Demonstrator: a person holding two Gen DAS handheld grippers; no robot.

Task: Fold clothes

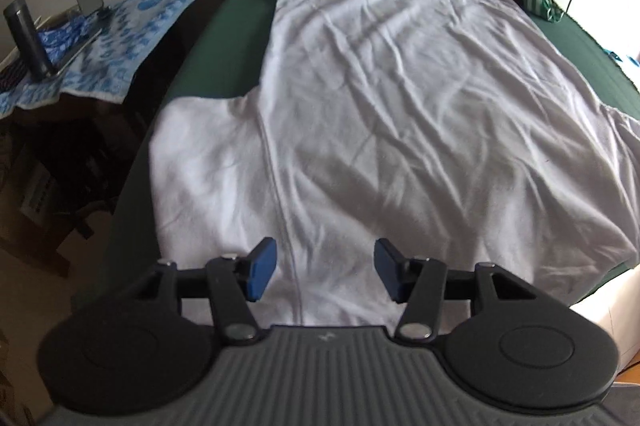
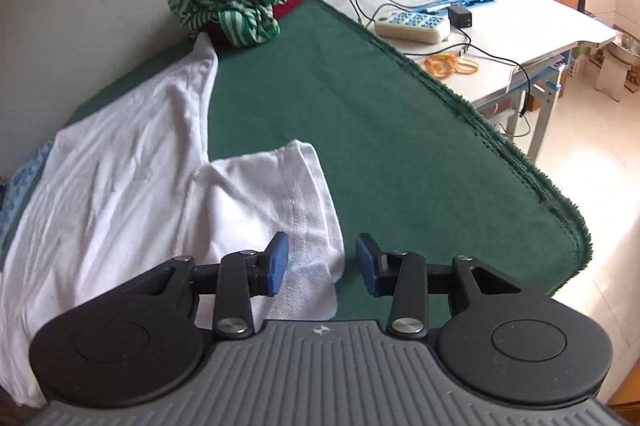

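A white T-shirt (image 1: 400, 106) lies spread flat on a green cloth (image 2: 400, 154) that covers the table, its hem toward the far wall and its shoulders toward the viewer. The left gripper (image 1: 325, 276) hangs over the near shoulder area with its jaws parted about halfway; shirt fabric shows beneath the gap, but the pads grip nothing. The right gripper (image 2: 322, 264) hangs over the right sleeve (image 2: 288, 194), jaws parted a little less, its left pad over the sleeve's hem and its right pad over bare green cloth; it too holds nothing.

The shirt looks laid out and smoothed, with no fold made yet. The next move likely calls for each gripper to pinch an edge (a sleeve or shoulder seam seems the natural start) and carry it across the body.

The left sleeve (image 1: 200, 162) reaches close to the table's left edge. To the right of the shirt, open green cloth runs to a fringed edge, giving free room. A striped garment (image 2: 230, 2) sits bunched at the far corner, just touching the shirt's hem. A white desk (image 2: 540, 26) stands beyond the fringe.
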